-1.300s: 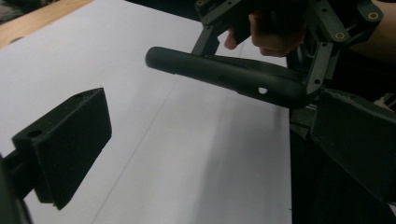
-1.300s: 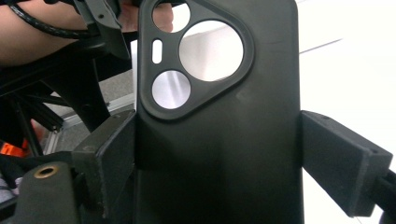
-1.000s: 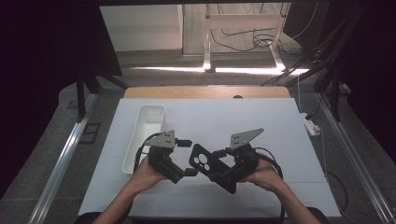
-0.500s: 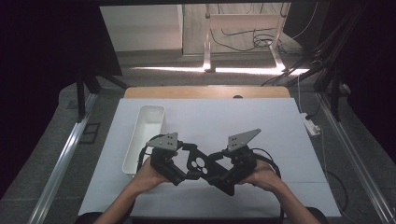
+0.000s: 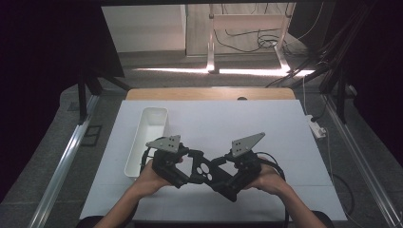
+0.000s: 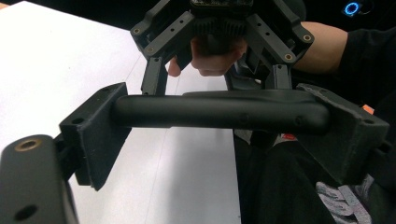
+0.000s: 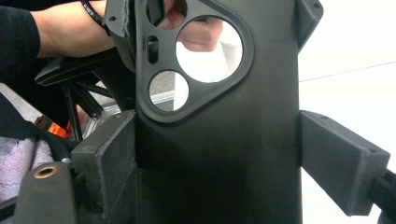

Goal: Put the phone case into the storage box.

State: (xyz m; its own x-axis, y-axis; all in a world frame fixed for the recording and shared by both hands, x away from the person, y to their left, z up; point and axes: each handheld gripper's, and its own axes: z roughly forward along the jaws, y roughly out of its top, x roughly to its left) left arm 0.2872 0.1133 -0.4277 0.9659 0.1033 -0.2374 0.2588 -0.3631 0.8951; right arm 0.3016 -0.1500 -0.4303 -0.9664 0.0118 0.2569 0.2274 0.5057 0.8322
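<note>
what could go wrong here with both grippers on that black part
1. The black plate hangs above the table between the left gripper and right gripper; if the hands pull or twist unevenly, it may slip from one.
2. The left gripper's jaws span the plate's thin edge, a narrow hold that might pivot.
3. If dropped, it could fall off the near table edge.

Your black plate (image 7: 217, 140) runs off the right gripper view's top and bottom edges; its far end is hidden behind your left gripper (image 5: 183, 166).
</note>
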